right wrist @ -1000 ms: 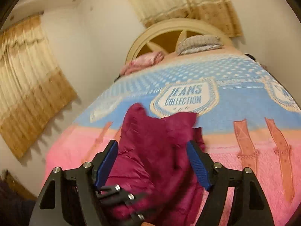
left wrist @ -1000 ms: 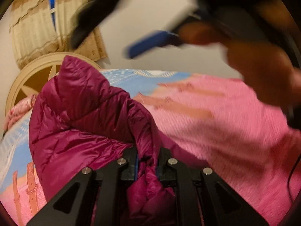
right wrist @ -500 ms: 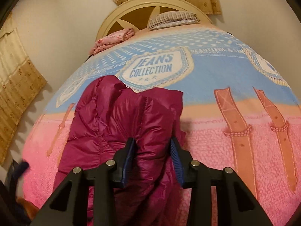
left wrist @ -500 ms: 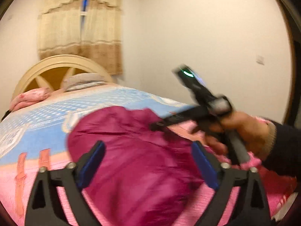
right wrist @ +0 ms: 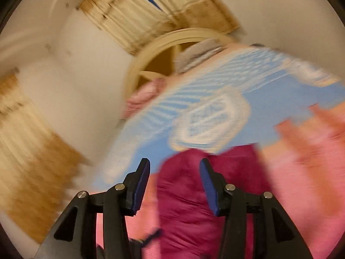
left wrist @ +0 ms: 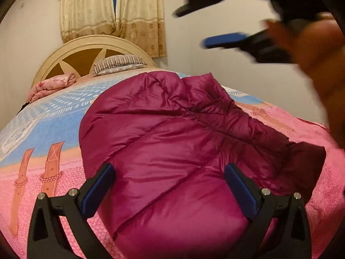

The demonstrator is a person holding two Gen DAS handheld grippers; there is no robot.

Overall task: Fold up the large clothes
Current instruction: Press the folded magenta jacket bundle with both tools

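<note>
Garment: a glossy magenta quilted puffer jacket [left wrist: 172, 151] lies bunched in a rounded heap on the bed, on the pink end of the pink-and-blue printed blanket [left wrist: 43, 129], with a darker flap trailing off its right side.
Landmark: everything below is placed against that jacket.
Left gripper: the black left gripper with blue pads [left wrist: 169, 185] hovers at the jacket's near edge, its 2 fingers spread wide to either side of the bulge and holding nothing.
Right gripper: the black right gripper with blue pads [right wrist: 174, 185] is up above the jacket, tilted and blurred with motion, its fingers parted with no cloth between them; the left wrist view shows it high over the jacket's far right.
Beyond the jacket: a cream arched headboard [left wrist: 92, 49], a striped pillow [left wrist: 118, 63] and a rolled pink floral blanket [left wrist: 51, 86] sit at the far end of the bed, under beige curtains [left wrist: 112, 15].
Step in hand: judged from both claws being free, this looks like a pause between folds, with the jacket gathered but not yet flat or squared.
Next move: probably needs 1 gripper to pin the bulk while the other takes the loose right flap and lays it over the middle; the slick, air-filled fabric may spring back, so pressing down seems wise.
</note>
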